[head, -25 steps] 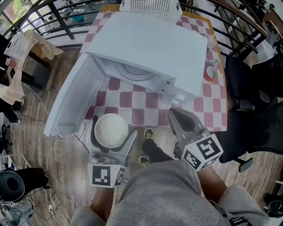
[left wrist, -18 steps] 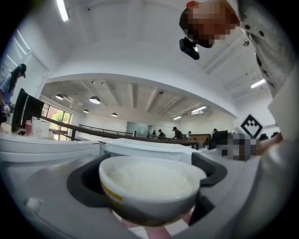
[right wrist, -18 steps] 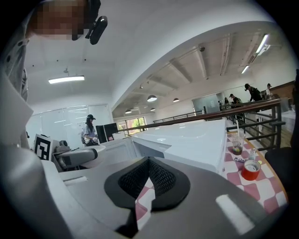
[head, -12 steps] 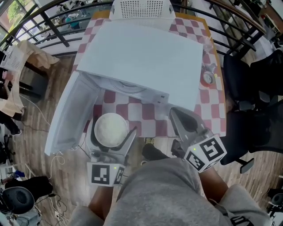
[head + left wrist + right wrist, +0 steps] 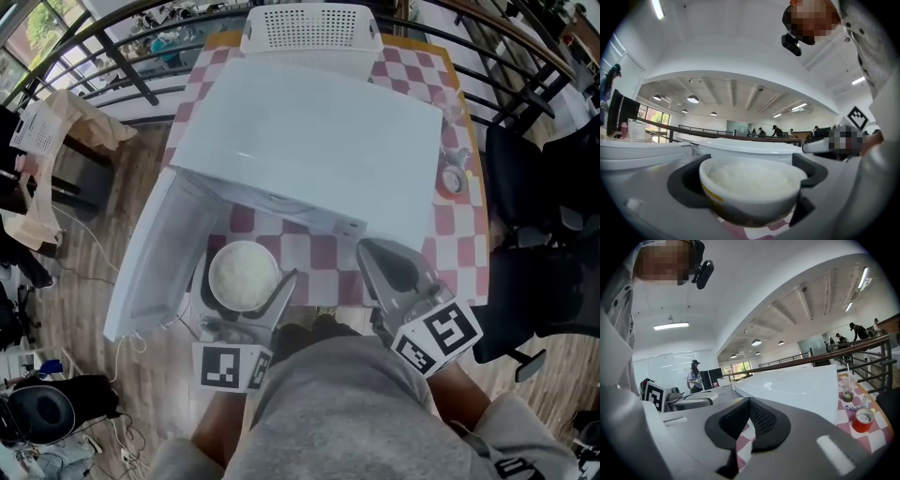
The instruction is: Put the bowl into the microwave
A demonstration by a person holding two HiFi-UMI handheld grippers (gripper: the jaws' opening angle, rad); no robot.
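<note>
A white bowl (image 5: 244,275) filled with white rice sits between the jaws of my left gripper (image 5: 242,281), which is shut on it; the bowl (image 5: 752,185) fills the lower middle of the left gripper view. It hangs at the table's near edge, just in front of the white microwave (image 5: 309,141), whose door (image 5: 150,253) is swung open to the left. My right gripper (image 5: 398,272) is shut with nothing in it, to the right of the bowl over the checked tablecloth (image 5: 319,253). In the right gripper view its pads (image 5: 749,420) meet.
A white slotted basket (image 5: 312,28) stands behind the microwave. A cup and a red tape roll (image 5: 452,180) lie at the table's right edge. Black railings ring the table, and a black chair (image 5: 539,234) is on the right. Cables lie on the wooden floor at left.
The left gripper has carried the bowl forward, closer to the microwave's open front. The right gripper has moved slightly forward alongside it.
</note>
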